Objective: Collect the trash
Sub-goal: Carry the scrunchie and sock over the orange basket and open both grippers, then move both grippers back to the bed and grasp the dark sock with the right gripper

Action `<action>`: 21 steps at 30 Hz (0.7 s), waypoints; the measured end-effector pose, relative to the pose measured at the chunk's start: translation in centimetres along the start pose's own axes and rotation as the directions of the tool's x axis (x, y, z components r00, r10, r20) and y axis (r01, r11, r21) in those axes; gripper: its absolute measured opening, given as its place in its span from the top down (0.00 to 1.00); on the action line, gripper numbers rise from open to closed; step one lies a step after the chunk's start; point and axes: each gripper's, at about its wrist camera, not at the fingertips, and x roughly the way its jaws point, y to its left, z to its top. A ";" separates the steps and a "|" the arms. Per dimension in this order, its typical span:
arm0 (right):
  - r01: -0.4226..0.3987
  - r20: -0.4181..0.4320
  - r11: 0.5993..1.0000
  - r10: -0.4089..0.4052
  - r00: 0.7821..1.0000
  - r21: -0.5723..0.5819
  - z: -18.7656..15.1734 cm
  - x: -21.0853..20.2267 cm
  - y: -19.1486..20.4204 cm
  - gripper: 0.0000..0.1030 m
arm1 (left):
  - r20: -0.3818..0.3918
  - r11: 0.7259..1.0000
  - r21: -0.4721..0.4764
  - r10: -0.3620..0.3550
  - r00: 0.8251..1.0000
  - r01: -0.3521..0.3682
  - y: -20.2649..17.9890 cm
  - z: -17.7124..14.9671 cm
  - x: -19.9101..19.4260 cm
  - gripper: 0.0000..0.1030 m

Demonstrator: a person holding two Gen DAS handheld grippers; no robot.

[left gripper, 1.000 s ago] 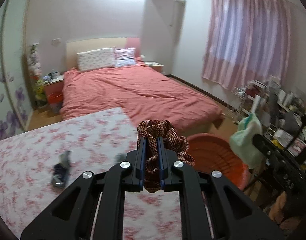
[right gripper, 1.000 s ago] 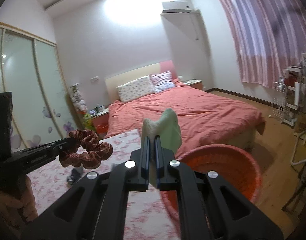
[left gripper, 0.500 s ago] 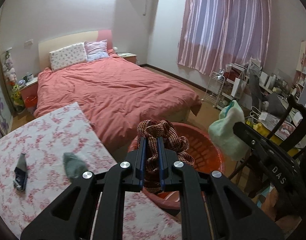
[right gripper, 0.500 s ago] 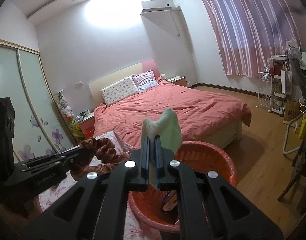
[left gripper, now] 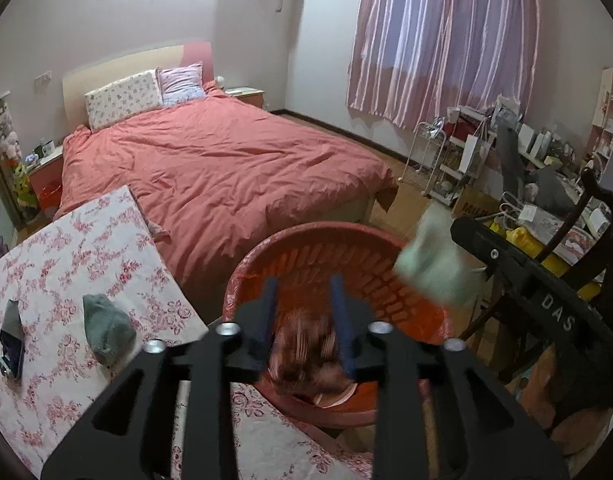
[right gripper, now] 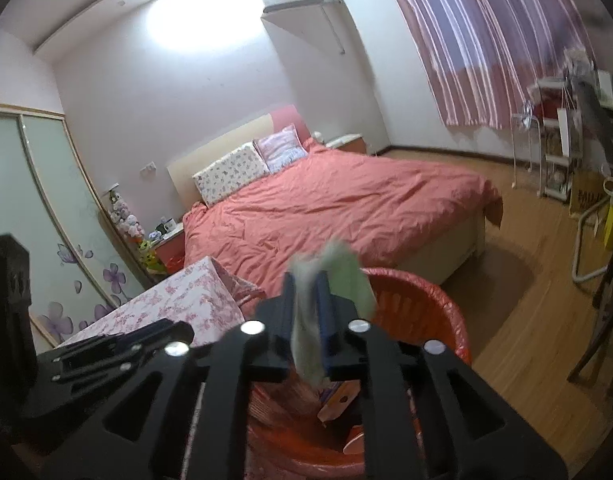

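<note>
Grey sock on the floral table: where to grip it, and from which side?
Judging by its pose, pinch the raised bunched middle of the grey sock, coming from above. It lies slumped and flat-edged on the floral table, apart from the dark packet, so a side approach would likely just push it.

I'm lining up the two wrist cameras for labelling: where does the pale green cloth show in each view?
Left wrist view: the pale green cloth is blurred at right of centre, over the far right rim of the red basket, at the tip of the right gripper.
Right wrist view: it stands at centre, between the right gripper's parted jaws, above the basket.
Shared landmark: the red basket.
</note>
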 end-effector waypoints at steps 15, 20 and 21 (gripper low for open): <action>0.049 0.025 0.989 -0.046 0.999 -0.141 -0.8 -0.3 4.9 0.46 | 0.014 0.975 -0.044 0.218 0.976 -0.218 6.0 -2.2 -2.8 0.39; 0.009 -0.014 0.985 -0.012 1.000 -0.171 -1.7 0.7 8.4 0.46 | 0.003 0.949 -0.090 0.302 0.953 -0.301 10.1 -3.5 -4.8 0.35; 0.000 -0.024 0.984 -0.005 1.000 -0.181 -2.0 1.0 9.2 0.46 | 0.000 0.944 -0.100 0.315 0.949 -0.313 10.9 -3.7 -5.1 0.35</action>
